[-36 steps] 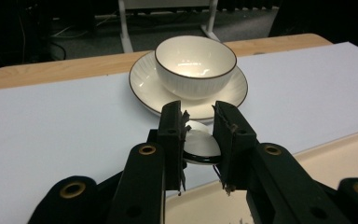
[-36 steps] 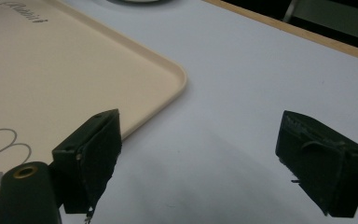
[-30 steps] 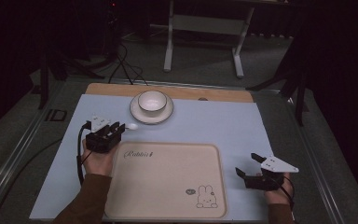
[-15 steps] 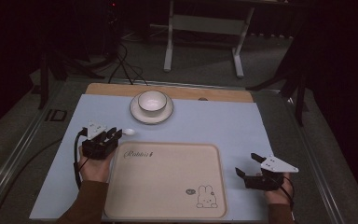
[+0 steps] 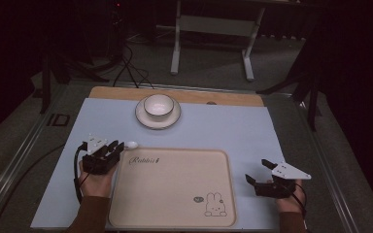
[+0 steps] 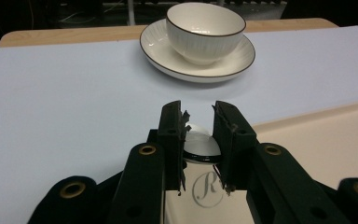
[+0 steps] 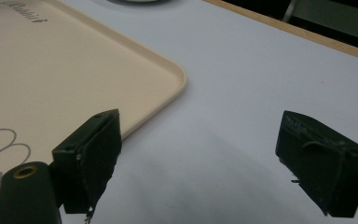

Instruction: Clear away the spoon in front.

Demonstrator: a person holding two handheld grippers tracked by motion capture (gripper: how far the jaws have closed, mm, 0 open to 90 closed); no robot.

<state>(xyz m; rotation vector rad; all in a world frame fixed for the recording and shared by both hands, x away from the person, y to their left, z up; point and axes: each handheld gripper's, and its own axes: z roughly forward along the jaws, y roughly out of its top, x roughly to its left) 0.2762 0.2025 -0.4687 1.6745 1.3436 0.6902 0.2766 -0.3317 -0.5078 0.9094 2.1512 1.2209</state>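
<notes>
Since the earlier frames, your left gripper (image 5: pixel 118 147) has been coming toward you and to the tray's far left corner, carrying the small white spoon (image 6: pixel 199 143). Its jaws are pinching the spoon by the handle; the bowl end (image 5: pixel 131 144) is sticking out just over the tray (image 5: pixel 175 194) rim, near the printed word. The spoon is looking like glazed ceramic: light, stiff, slippery and easy to chip, so you are better holding it at the handle, low over the tray. Behind it the bowl (image 5: pixel 158 106) is sitting on its saucer (image 5: pixel 145 118). Your right gripper (image 5: pixel 260 171) is resting on the tabletop (image 5: pixel 233 131) beside the tray, jaws spread, empty.
</notes>
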